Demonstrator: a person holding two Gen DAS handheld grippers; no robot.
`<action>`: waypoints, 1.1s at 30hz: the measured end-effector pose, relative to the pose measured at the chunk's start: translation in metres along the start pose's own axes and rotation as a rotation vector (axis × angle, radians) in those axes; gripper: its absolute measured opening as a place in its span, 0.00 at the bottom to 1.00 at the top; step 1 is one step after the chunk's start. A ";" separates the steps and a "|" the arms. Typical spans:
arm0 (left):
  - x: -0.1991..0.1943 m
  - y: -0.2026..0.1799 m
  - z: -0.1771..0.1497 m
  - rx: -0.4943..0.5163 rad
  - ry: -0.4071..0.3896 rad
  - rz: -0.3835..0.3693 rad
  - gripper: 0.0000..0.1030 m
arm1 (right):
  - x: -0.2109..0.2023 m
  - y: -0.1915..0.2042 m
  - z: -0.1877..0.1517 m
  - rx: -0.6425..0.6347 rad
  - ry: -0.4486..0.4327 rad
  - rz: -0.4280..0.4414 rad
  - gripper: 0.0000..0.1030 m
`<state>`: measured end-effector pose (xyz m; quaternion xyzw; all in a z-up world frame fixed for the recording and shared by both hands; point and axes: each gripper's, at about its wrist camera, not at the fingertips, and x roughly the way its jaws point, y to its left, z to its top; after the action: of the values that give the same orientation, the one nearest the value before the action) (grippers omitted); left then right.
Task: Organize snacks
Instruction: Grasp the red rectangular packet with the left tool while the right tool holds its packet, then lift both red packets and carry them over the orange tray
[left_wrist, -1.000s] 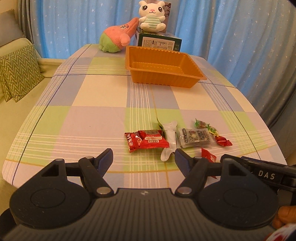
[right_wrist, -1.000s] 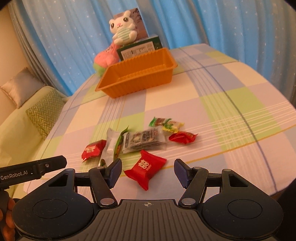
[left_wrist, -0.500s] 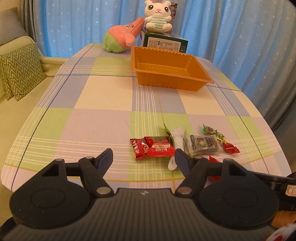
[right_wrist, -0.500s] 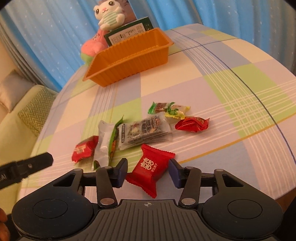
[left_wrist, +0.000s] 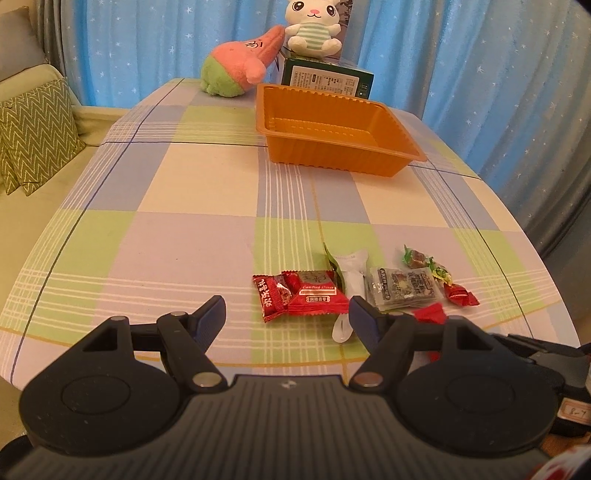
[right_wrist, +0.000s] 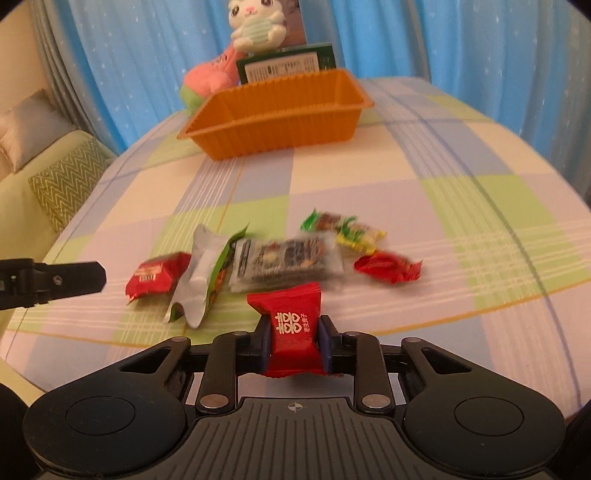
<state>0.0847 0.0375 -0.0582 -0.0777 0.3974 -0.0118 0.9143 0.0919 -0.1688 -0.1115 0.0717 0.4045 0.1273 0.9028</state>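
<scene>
My right gripper (right_wrist: 293, 341) is shut on a red candy packet (right_wrist: 291, 328) with white characters, held just above the table's near edge. My left gripper (left_wrist: 288, 317) is open and empty, just short of a red date-candy packet (left_wrist: 303, 293). Several more snacks lie in a loose cluster: a white and green pouch (right_wrist: 203, 273), a clear grey packet (right_wrist: 284, 262), a green-wrapped sweet (right_wrist: 343, 229) and a red sweet (right_wrist: 388, 267). An empty orange tray (left_wrist: 332, 129) stands at the far side of the table; it also shows in the right wrist view (right_wrist: 277, 114).
A checked tablecloth (left_wrist: 184, 221) covers the table. Behind the tray are a green box (left_wrist: 325, 77), a pink plush (left_wrist: 240, 62) and a white bunny plush (left_wrist: 314, 26). A sofa with a green cushion (left_wrist: 33, 136) is on the left. Blue curtains hang behind.
My right gripper closed on the red candy packet and lifted it slightly. My left gripper moved forward toward the snacks and stayed open.
</scene>
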 end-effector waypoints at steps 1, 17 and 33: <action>0.001 -0.001 0.001 0.002 0.001 -0.002 0.68 | -0.002 -0.001 0.002 -0.002 -0.014 -0.002 0.25; 0.063 -0.021 0.027 0.055 0.075 -0.043 0.40 | -0.007 -0.030 0.014 0.054 -0.062 -0.019 0.25; 0.081 -0.026 0.016 0.114 0.151 -0.018 0.26 | -0.002 -0.034 0.014 0.074 -0.055 -0.005 0.25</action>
<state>0.1526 0.0068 -0.1026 -0.0278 0.4632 -0.0486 0.8845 0.1071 -0.2019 -0.1090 0.1076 0.3839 0.1080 0.9107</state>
